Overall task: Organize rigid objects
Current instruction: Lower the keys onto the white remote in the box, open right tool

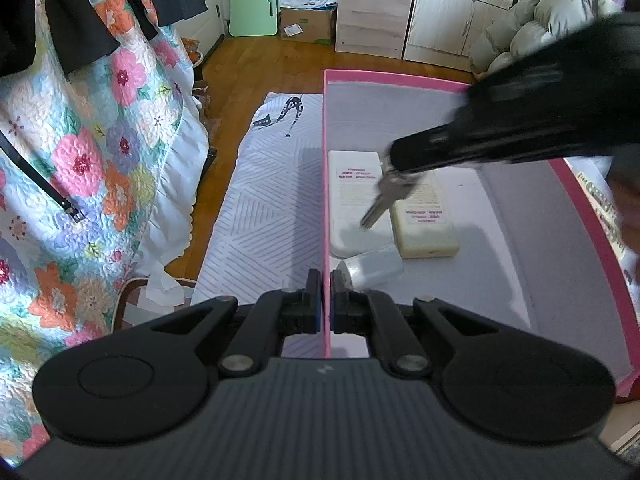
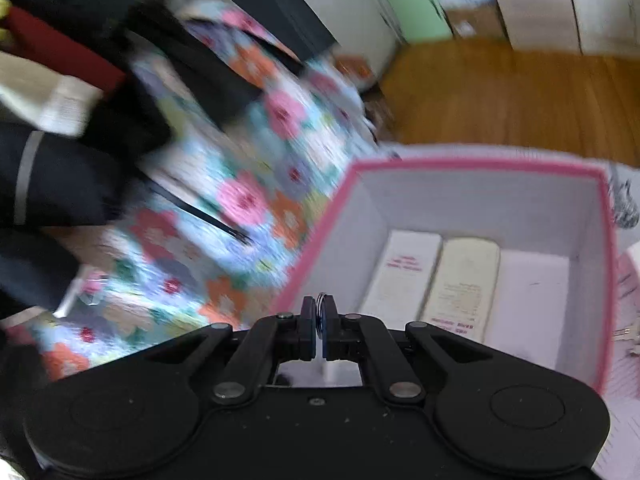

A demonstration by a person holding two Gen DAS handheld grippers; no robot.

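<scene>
left tongs [image 1: 326, 280] pinched on pink box [image 1: 326, 200] wall, 6 o'clock | right tongs [image 2: 319, 314] clamped on key ring [image 2: 321, 300]; keys [image 1: 384, 198] dangle over two white cases [image 1: 352, 200], box centre

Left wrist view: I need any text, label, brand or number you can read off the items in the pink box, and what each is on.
No text is legible.
White rectangular plastic remote: red print, too small and blurred to read.
Cream rectangular plastic remote: red print, also unreadable.
Pink-rimmed box, silver metal keys, clear plastic bottle: none visible.
</scene>
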